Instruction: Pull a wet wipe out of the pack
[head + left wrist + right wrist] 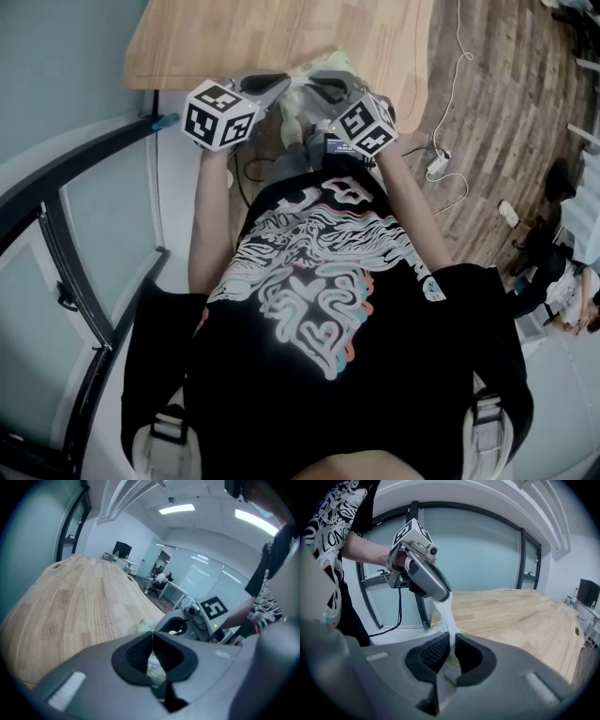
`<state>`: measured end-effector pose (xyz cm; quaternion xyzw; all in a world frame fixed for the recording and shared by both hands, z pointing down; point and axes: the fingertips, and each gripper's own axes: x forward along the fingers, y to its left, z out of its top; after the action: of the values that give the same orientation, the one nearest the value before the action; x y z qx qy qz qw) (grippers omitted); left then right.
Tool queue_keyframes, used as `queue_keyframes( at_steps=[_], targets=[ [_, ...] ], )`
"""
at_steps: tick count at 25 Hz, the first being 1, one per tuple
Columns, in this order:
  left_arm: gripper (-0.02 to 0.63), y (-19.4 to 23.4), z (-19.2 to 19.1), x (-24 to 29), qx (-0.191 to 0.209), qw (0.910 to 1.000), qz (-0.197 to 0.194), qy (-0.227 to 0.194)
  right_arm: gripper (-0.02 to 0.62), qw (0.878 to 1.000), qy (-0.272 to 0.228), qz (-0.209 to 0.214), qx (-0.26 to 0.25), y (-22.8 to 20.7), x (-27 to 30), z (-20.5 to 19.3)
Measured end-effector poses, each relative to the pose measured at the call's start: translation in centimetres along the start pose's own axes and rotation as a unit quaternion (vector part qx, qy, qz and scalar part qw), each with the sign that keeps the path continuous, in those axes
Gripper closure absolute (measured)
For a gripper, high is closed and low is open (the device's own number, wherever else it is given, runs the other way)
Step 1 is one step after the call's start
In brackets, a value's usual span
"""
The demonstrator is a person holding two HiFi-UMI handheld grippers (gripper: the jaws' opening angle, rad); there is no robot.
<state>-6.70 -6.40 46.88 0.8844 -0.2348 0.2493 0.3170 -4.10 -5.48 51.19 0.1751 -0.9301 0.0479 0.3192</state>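
Observation:
Both grippers meet at the near edge of the wooden table [281, 37], over the pale green wet wipe pack [302, 70]. In the right gripper view, my left gripper [443, 596] is shut on a white wet wipe [446, 616], which stretches taut down into the jaws of my right gripper [452, 641]. Those jaws are shut, with the pack's greenish edge [426, 631] showing beside and under them. In the left gripper view, my left gripper [152, 634] is shut with pale wipe material [154, 670] under its pads, and my right gripper [177, 627] sits just beyond it.
The table top [70, 611] runs on far past the grippers. A dark-framed glass partition [75, 216] stands at the left. A white power strip with cables [438, 166] lies on the wood floor at the right. Far off, a person sits at a desk [161, 581].

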Motion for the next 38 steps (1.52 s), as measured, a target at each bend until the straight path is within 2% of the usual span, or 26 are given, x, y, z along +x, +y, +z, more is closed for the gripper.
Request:
queue_keyframes(
  at_steps=[25,30,33,38],
  targets=[
    [0.610,0.9,0.3,-1.9,-0.005,0.9997,0.022,-0.011,0.561,1.000,0.002,0.000,0.011,-0.1,0.5,-0.3],
    [0.609,1.8,0.5,-2.9,-0.008,0.9990,0.040,-0.019,0.561,1.000,0.023,0.003,0.010,-0.3,0.4,-1.0],
    [0.609,2.7,0.1,-3.4,-0.009,0.9986,0.050,-0.017,0.561,0.999,0.018,0.004,0.028,-0.3,0.6,-1.1],
    [0.609,3.0,0.7,-4.1,-0.015,0.9971,0.064,-0.038,0.565,0.999,0.010,-0.003,0.038,-0.5,0.1,-0.5]
  ],
)
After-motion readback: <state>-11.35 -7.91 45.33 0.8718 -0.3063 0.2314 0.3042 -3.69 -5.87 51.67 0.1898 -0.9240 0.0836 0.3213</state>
